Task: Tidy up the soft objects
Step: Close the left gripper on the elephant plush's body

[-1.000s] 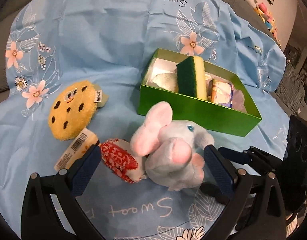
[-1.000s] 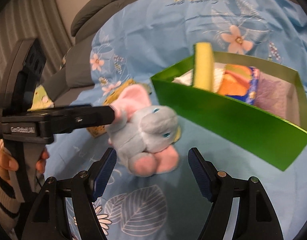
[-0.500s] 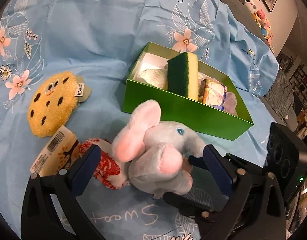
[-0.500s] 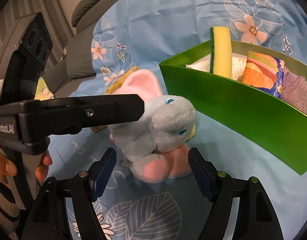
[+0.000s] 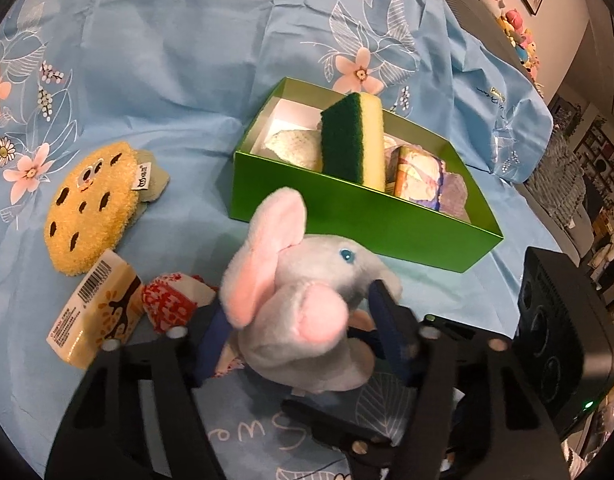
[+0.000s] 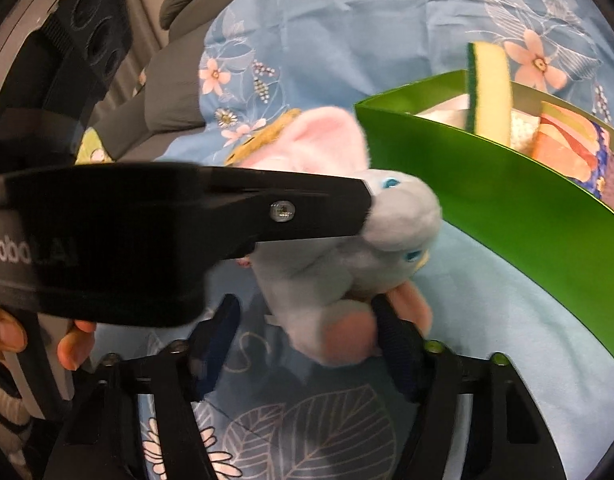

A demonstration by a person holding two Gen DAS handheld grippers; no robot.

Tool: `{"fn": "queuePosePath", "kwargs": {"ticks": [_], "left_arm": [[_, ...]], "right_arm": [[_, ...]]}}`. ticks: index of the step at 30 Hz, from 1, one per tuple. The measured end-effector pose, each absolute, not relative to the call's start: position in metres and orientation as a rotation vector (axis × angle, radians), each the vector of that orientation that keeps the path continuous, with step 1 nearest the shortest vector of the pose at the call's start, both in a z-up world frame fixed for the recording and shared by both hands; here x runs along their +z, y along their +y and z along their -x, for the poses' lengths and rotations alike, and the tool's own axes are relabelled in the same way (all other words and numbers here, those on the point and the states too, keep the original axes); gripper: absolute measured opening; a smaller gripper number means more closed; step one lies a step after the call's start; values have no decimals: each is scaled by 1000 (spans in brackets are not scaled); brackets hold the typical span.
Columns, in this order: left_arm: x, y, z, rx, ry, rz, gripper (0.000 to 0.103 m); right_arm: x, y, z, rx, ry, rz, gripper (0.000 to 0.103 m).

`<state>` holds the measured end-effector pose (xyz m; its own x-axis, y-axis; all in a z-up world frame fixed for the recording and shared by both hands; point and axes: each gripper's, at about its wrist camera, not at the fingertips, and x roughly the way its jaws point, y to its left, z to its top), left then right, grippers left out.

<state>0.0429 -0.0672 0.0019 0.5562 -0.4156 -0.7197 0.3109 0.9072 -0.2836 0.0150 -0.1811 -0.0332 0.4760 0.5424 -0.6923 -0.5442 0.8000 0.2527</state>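
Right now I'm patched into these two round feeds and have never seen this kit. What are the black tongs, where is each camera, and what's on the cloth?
There is no robot arm. A person holds one pair of black two-finger tongs in each hand, and a fisheye camera on each pair looks forward along its fingers.

The left wrist view shows the left tongs closing around a grey and pink plush elephant. The right wrist view shows the right tongs also closing, with the same elephant between their fingers; the big black bar crossing that picture is the other pair.

On the blue floral cloth lie a cookie-shaped plush, a yellow barcoded packet and a red and white patterned soft item. Behind the elephant stands a green box holding a green and yellow sponge, a white knitted cloth and a colourful wrapped pack.
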Motion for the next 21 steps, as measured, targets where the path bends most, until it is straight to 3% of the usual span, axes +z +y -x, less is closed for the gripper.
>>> {"fn": "queuePosePath", "kwargs": {"ticks": [3, 7, 21], "left_arm": [[1, -70, -43, -436, 886, 117, 49], [3, -70, -40, -429, 872, 106, 44], [7, -63, -38, -427, 873, 146, 44]], "right_arm": [[-35, -181, -16, 640, 847, 23, 46], [-33, -183, -14, 640, 836, 28, 41], [-25, -186, -3, 670, 795, 19, 40]]}}
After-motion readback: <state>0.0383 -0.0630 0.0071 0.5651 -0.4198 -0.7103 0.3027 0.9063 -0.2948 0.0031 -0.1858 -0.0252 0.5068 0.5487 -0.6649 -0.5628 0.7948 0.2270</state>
